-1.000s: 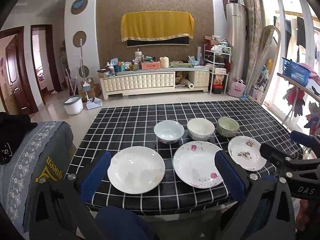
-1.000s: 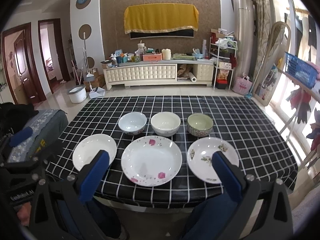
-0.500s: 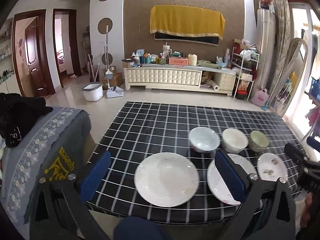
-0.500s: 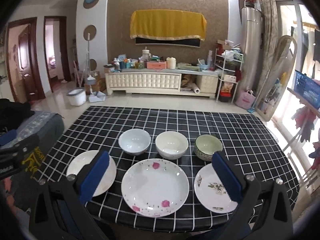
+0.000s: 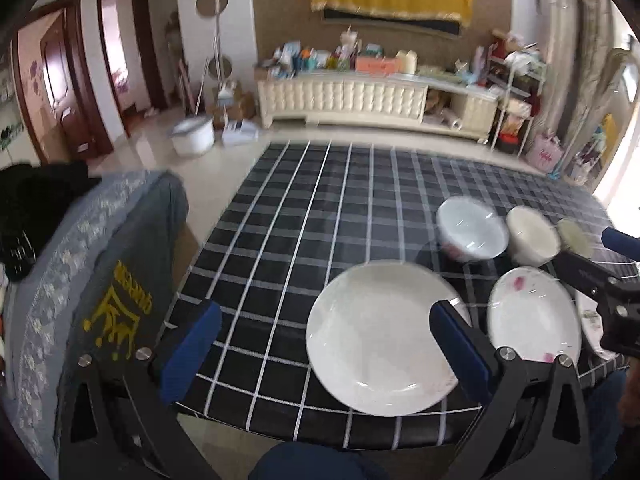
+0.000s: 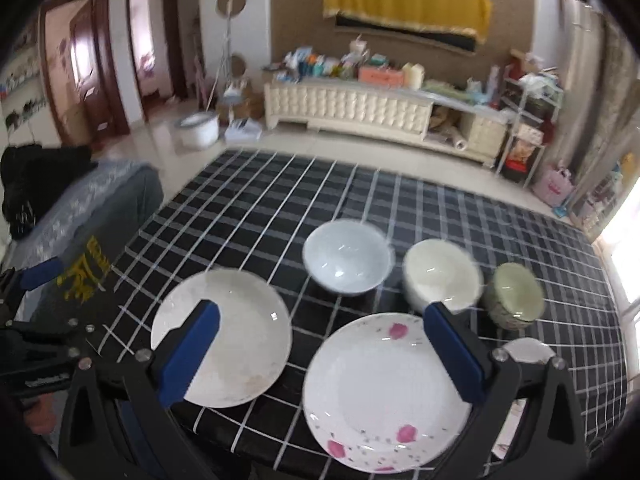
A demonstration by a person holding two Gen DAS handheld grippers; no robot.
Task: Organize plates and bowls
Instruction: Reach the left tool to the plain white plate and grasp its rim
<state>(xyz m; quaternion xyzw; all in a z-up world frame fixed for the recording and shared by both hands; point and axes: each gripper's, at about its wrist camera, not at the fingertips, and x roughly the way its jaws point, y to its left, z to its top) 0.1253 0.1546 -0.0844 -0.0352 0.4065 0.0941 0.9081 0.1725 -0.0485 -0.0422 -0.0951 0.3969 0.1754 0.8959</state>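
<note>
Checked black cloth covers the table point(image 6: 256, 216), and on it the dishes sit in two rows: a plain white plate point(image 6: 228, 340), a pink-flowered plate point(image 6: 380, 392) and a third plate point(image 6: 524, 350) mostly hidden behind a finger along the near edge, with a pale blue bowl point(image 6: 346, 256), a cream bowl point(image 6: 440, 274) and a green bowl point(image 6: 514, 296) behind them. None is stacked yet, so the sorting looks barely begun. Compared with a second ago, both cameras have swung leftward and dropped closer: the left gripper point(image 5: 324, 344), once centred between the first two plates, now has its right finger over the white plate's rim, and the chair back point(image 5: 92, 264) fills its left side. The right gripper point(image 6: 320, 352), fingers wide apart and holding nothing, has shifted from framing the flowered plate squarely to straddling both nearer plates. The left's fingers are likewise spread and empty. Blur suggests motion continues; the white plate seems the likely first pick.
</note>
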